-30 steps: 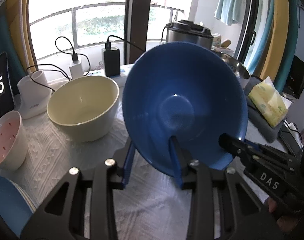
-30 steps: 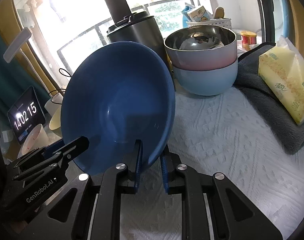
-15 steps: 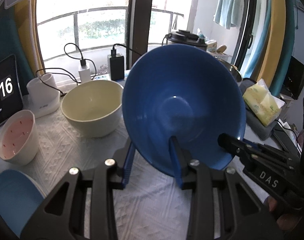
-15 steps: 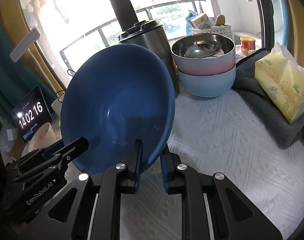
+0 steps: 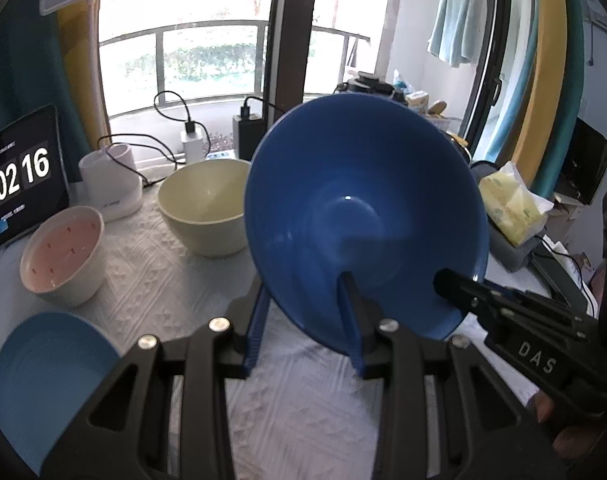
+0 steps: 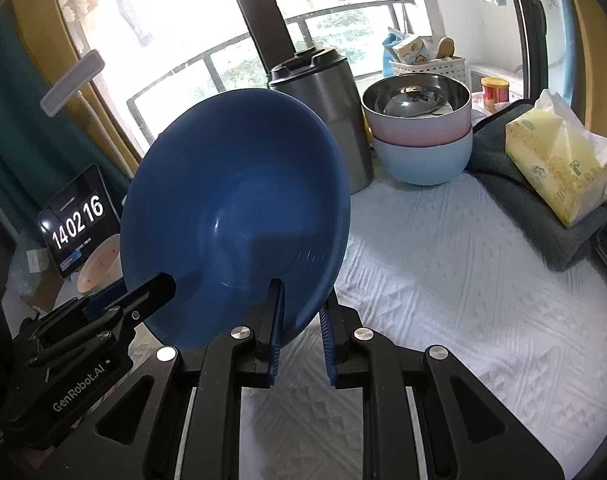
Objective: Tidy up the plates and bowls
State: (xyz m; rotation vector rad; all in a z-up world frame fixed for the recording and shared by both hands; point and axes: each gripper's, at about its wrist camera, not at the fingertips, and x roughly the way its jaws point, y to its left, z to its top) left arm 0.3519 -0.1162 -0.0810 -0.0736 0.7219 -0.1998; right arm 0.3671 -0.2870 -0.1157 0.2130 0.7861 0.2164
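Now airborne | blue bowl (image 5: 363,216) lifted higher off table (image 6: 463,280) than a second ago, tilted, cream bowl (image 5: 203,208) farther off | left tool (image 5: 303,316) and right tool (image 6: 301,316) both clamp its rim | stacked bowls (image 6: 419,140) likely destination.

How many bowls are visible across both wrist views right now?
6. Dark blue bowl held by both grippers; cream bowl behind it; pink-lined bowl by the clock; steel-lined pink bowl nested in a light blue bowl; light blue one at lower left. Others may be hidden.
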